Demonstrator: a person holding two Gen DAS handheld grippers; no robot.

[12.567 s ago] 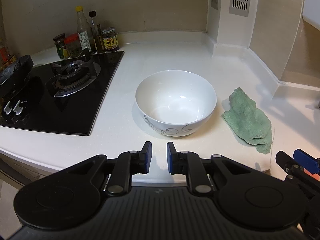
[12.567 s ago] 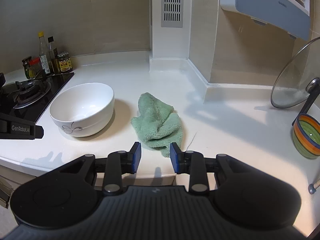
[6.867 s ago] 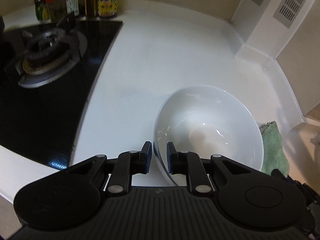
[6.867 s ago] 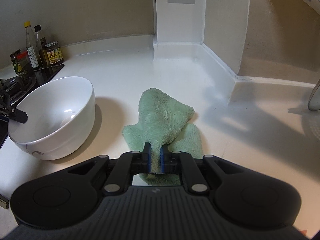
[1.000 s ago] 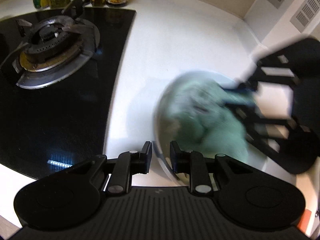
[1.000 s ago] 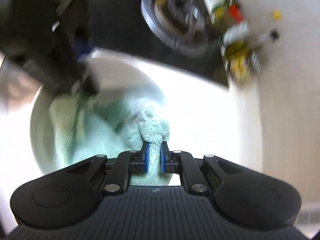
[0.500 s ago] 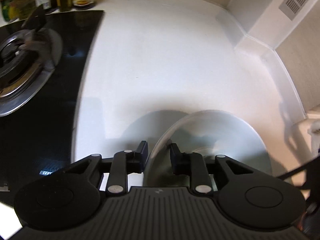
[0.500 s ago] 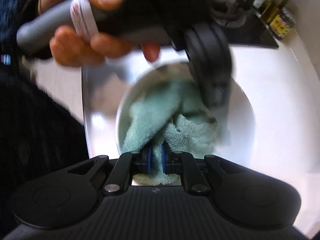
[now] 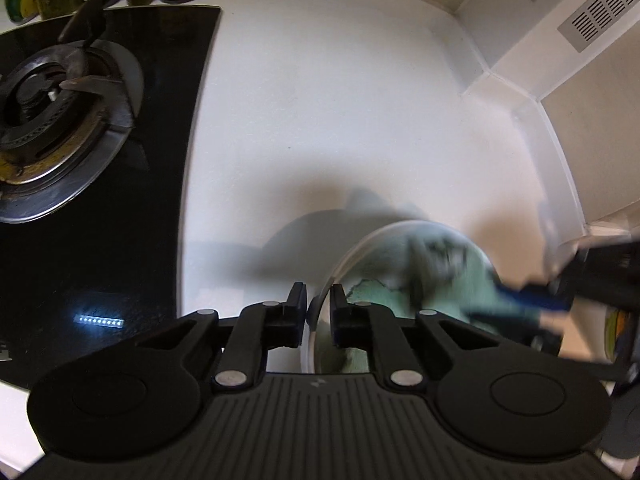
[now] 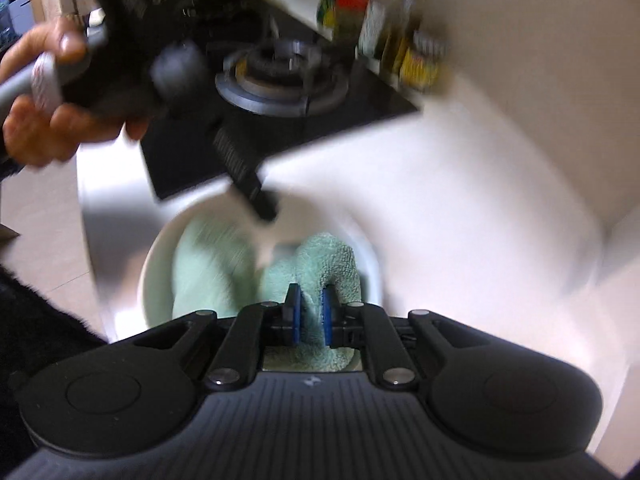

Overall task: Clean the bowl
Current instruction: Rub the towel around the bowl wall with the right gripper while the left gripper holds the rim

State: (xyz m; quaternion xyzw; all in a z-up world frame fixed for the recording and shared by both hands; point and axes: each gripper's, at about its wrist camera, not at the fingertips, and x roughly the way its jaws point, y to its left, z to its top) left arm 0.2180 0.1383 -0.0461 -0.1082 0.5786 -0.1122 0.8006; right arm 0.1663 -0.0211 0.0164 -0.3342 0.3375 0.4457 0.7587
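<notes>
Bowl [image 10: 160, 252] holds green cloth [image 10: 324, 260], pinched by right gripper [image 10: 309, 312].

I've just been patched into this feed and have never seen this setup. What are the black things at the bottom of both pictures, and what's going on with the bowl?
There is no robot arm here. A person holds a two-finger gripper in each hand, and each gripper carries a camera that looks out along its fingers. The black shapes at the bottom are those grippers.

In the left wrist view, the left gripper has just been closing on the rim of the white bowl, one finger outside, one inside. The stove lies to its left on the white counter.

In the right wrist view, the right gripper is shut on a green cloth pushed into the bowl. Up left, the person's hand holds the left gripper. Bottles stand behind the stove. Much is blurred.
</notes>
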